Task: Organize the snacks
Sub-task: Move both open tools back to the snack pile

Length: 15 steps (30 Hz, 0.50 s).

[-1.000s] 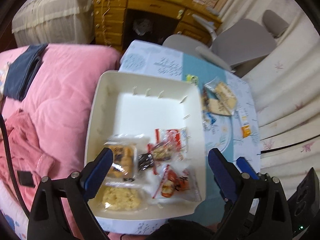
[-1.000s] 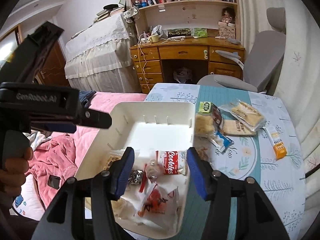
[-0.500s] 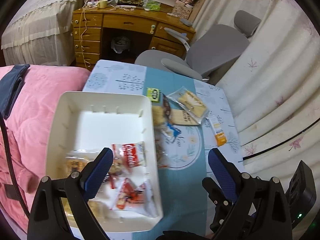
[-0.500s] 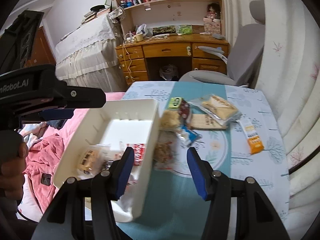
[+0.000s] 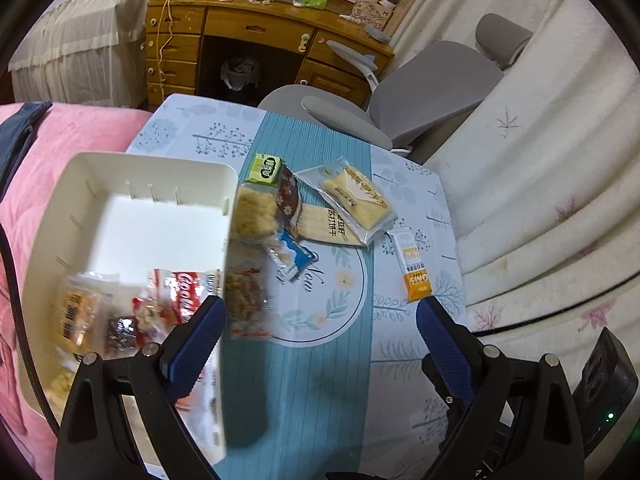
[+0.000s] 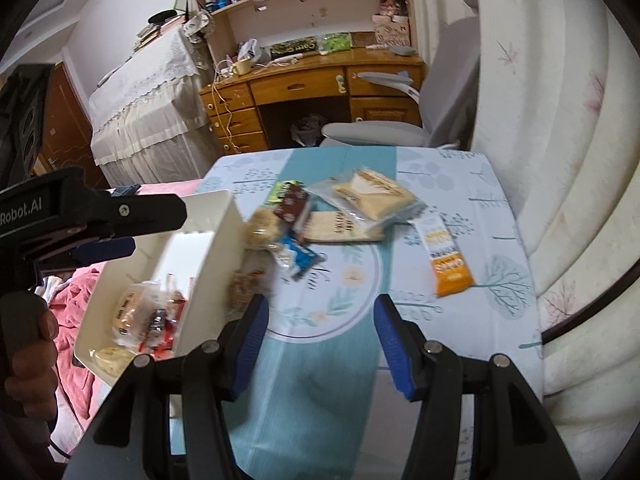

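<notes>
A white bin stands at the table's left edge and holds several snack packs, among them a red cookie pack. It also shows in the right wrist view. Loose snacks lie beside it on the table: a nut pack, a blue pack, a puffed rice cake, a green pack, a clear cracker pack and an orange bar, which also shows in the right wrist view. My left gripper is open and empty above the table. My right gripper is open and empty.
A pink quilt lies left of the table. A grey office chair and a wooden desk stand behind the table. White curtains hang along the right. The left gripper's body reaches over the bin.
Both grippers have swung right, from over the bin to over the table beside the loose snacks. Both stayed open and empty.
</notes>
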### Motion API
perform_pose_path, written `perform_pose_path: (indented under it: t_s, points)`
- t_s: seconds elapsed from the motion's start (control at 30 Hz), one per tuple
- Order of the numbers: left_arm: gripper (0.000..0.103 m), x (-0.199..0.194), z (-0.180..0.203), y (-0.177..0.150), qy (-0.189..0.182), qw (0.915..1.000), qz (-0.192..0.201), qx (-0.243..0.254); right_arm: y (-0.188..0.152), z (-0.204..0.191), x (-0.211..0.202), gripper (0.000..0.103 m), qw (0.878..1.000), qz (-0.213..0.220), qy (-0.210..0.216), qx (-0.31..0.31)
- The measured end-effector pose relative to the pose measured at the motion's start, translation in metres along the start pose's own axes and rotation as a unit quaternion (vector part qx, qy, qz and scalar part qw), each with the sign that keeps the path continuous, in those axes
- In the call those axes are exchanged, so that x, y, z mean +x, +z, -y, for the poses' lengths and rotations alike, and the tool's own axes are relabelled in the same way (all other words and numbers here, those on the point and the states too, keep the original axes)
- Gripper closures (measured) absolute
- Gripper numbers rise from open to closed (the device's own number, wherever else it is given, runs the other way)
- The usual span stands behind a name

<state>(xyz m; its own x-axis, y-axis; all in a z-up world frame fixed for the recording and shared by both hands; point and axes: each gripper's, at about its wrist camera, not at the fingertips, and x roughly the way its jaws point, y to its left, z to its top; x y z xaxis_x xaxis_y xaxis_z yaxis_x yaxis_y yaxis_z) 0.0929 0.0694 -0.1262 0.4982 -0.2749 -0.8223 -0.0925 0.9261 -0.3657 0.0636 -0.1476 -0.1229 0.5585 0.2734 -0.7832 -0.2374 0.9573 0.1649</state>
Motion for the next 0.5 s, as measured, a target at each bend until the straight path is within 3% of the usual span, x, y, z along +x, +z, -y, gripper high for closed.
perform_pose_path:
  t_s: [0.5]
  points:
    - [0.008, 0.079, 0.031, 0.011, 0.066, 0.9949, -0.017, -0.075, 0.015, 0.084, 0.040, 0.048, 1.000, -0.021, -0.002, 0.020]
